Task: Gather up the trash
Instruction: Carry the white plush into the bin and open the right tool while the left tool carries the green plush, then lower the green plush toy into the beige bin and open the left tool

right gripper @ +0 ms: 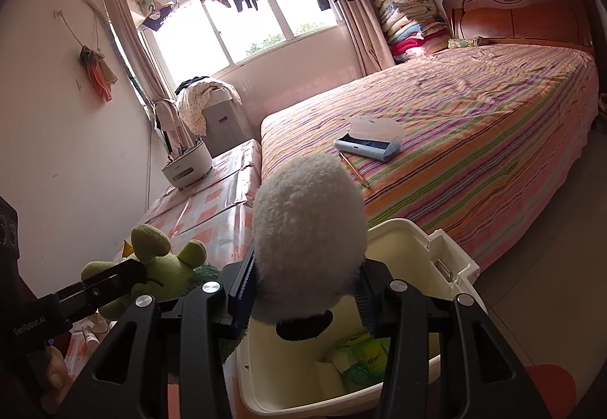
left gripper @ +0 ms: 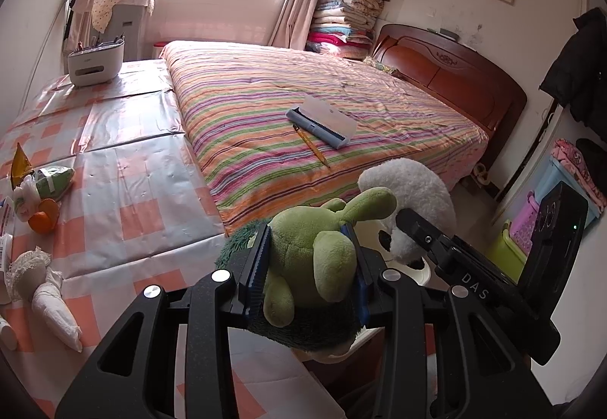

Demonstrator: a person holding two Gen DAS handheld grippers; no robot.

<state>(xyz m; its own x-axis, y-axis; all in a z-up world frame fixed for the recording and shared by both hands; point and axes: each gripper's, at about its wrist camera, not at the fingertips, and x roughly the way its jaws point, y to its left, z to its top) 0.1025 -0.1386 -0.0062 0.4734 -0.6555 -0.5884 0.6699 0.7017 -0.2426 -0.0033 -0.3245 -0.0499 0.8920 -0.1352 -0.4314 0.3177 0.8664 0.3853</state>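
Green plush filled my left gripper (left gripper: 309, 267), its jaws squeezed against the sides of a green stuffed toy (left gripper: 322, 263) with a dark teal shaggy part under it. My right gripper (right gripper: 303, 290) was likewise clamped on a white fluffy toy (right gripper: 309, 225) with a black patch, held over the rim of a cream bin (right gripper: 425, 240). Only the right view looked into the bin, where a green-and-white packet (right gripper: 364, 358) lay; its print was too small for me to read. I read "DAS" on the other gripper's body in the left view and "GenRobot.AI" in the right view. Only the left view showed the trash on the checked tablecloth (left gripper: 125, 191) along its left edge: an orange peel (left gripper: 43, 219), a green-and-white wrapper (left gripper: 55, 178), a yellow wrapper (left gripper: 21, 163) and crumpled white tissue (left gripper: 57, 309), with labelled items there cut off by the frame. On the striped bed (left gripper: 303, 96) lay an open pencil case (left gripper: 322, 119) just beside a pencil (left gripper: 311, 145).
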